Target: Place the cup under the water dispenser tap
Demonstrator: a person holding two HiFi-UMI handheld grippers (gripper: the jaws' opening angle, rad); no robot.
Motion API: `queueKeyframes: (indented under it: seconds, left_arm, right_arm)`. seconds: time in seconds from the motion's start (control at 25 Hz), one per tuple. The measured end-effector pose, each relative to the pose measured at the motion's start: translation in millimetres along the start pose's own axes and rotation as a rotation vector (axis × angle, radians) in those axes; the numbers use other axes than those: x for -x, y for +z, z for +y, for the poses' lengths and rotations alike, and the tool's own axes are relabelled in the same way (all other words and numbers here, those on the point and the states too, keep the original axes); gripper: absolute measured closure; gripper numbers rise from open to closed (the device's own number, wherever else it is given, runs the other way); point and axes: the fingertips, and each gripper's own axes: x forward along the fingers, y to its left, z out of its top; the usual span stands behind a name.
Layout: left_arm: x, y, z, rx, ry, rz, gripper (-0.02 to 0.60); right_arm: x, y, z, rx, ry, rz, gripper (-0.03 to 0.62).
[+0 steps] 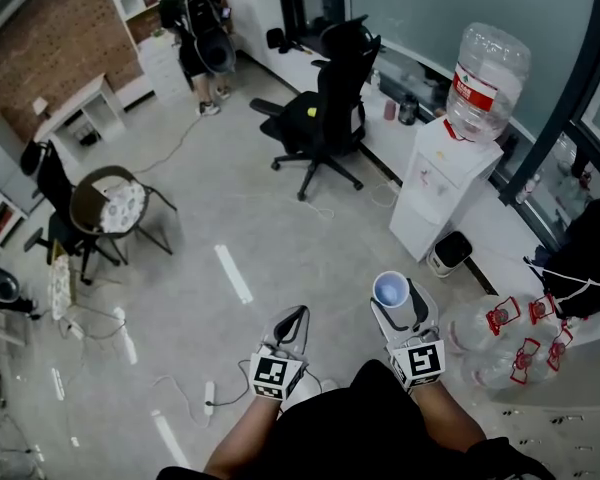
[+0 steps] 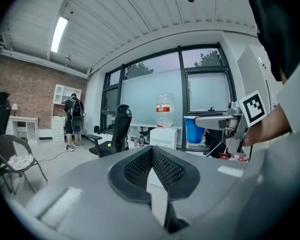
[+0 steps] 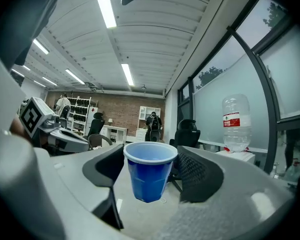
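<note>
Cup (image 3: pixel 150 170): blue, upright, looks empty, clamped between the jaws of the right tool (image 1: pixel 398 306). It is held in the air over the floor (image 1: pixel 250 208), close in front of the person. Pickup is done.

Water dispenser (image 1: pixel 442 183): white, with a big bottle (image 1: pixel 487 68) on top and a small bin (image 1: pixel 450 253) just beside its base. It stands by the window wall, well apart from the cup, with open floor between them. The tap is too small to make out from here.

Left tool (image 2: pixel 151 153): jaws together, nothing in them, idle beside the right one.

Judged progress: grasp complete, nothing else done. Left to do: carry the cup across, line it up under the tap, set it down upright, release.
</note>
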Motion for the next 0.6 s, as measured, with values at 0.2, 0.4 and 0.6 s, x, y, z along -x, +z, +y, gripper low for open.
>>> queueKeyframes:
  seconds: [0.2,0.4,0.6]
  left_arm:
    - [-7,-4,9,0.010,-0.013,0.005,0.566]
    - [-24,-3,18,0.014,-0.024,0.009,0.566]
    - [-52,-5,29,0.009,-0.033,0.022,0.565]
  right_arm:
    - [-15,0,10,0.002,0.019,0.007,0.264]
    - [-37,0,3,0.006,0.023,0.007,0.264]
    - [-66,-15,-14,-0.005,0.021,0.034,0.263]
